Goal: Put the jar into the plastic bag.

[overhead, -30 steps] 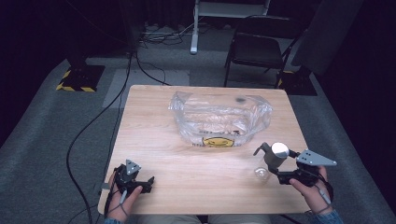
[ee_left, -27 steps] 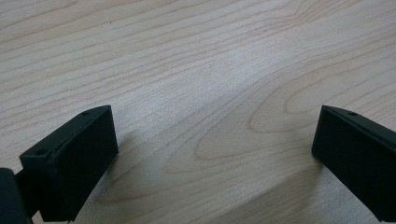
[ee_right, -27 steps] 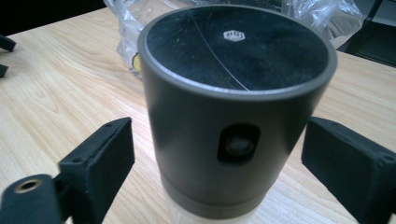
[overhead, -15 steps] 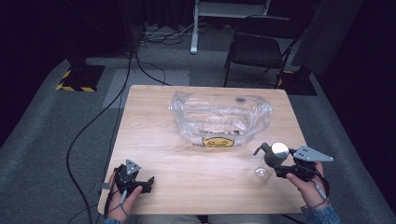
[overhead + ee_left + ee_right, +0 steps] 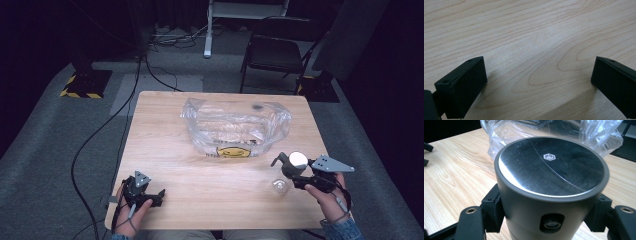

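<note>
Pale wood grain runs under the left gripper (image 5: 159, 196), which rests near the front left corner of the table (image 5: 165, 150) in the person's left hand (image 5: 131, 215). In the left gripper view its two black jaws stand far apart with only bare board between them, gripping nothing.

At the front right, the right hand (image 5: 331, 200) holds the right gripper (image 5: 549, 220), whose jaws have just been closing and now press against both sides of a grey bottle cap (image 5: 551, 190). That cap has a shiny dark metal top with a small stamped logo and a round button on its front wall. In the high view the cap (image 5: 298, 161) sits above a clear body (image 5: 280, 186) that stands on the table; the glassy part is small and blurred there, so it is probably a bottle, though I cannot be sure.

Just beyond the cap lies a crumpled clear plastic bag (image 5: 235, 127) in the middle of the table, with a yellow smiley print (image 5: 233, 152) on its near edge. The bag is near the cap without touching it.

Farther off, past the table, a dark folding chair (image 5: 277, 55) stands on the grey carpet.
</note>
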